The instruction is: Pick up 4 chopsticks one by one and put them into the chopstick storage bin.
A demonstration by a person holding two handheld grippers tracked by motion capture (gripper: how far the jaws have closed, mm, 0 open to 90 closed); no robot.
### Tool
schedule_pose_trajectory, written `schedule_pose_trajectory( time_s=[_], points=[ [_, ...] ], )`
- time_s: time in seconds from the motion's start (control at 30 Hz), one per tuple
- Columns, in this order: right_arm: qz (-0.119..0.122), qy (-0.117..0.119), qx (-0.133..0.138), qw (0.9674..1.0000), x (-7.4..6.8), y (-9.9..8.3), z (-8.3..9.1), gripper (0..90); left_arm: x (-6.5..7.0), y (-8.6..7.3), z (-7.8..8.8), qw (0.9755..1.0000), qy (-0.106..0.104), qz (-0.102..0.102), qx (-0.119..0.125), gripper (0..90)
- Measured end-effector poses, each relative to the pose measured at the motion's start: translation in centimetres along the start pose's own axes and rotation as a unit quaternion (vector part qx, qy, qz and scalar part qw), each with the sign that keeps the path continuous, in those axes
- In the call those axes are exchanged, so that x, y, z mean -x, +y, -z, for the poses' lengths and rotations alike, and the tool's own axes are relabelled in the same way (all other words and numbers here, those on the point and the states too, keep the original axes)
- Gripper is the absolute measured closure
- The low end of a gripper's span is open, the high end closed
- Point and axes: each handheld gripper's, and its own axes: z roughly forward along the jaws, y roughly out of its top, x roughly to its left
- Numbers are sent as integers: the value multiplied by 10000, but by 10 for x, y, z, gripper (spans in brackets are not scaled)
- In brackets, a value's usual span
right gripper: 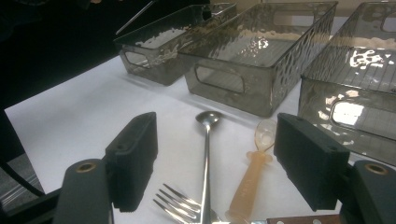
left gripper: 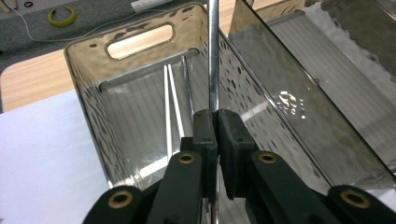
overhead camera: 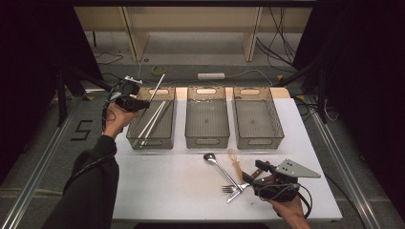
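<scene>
Smoky grey plastic makes up the three bins lined along the far side of the white table [overhead camera: 157, 191], and the left gripper [overhead camera: 143, 103] hangs over the near left corner of the left bin [overhead camera: 152, 119]. Its jaws are pressed together on a thin metal chopstick [left gripper: 213, 56], which rises steeply from the pads and leans over the bin's rim. In the left gripper view the rod runs straight up between the two black pads [left gripper: 205, 135], with pale chopsticks [left gripper: 169, 102] lying on the bin floor below.

Near the front right of the table, the right gripper [overhead camera: 252, 175] rests low with its jaws spread wide and nothing between them. Just ahead of it lie a metal spoon [right gripper: 207, 140], a fork [right gripper: 180, 205] and a translucent orange spoon [right gripper: 254, 168], close together. The middle bin [overhead camera: 207, 117] and right bin [overhead camera: 255, 117] stand beside the left one.
</scene>
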Motion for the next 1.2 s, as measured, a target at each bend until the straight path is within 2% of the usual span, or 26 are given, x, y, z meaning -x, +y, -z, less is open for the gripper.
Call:
schedule_pose_trajectory(
  time_s=[0.57, 1.0, 1.2],
  points=[
    [-14, 11, -22, 10000, 0, 0, 0, 314, 3, -9, -29, 9997, 234, 48, -22, 851],
    [-13, 16, -9, 10000, 0, 0, 0, 314, 8, -16, -41, 9997, 212, 21, -123, 851],
    [-5, 19, -8, 10000, 0, 0, 0, 314, 6, -21, -46, 9996, 219, 87, -165, 851]
  ],
)
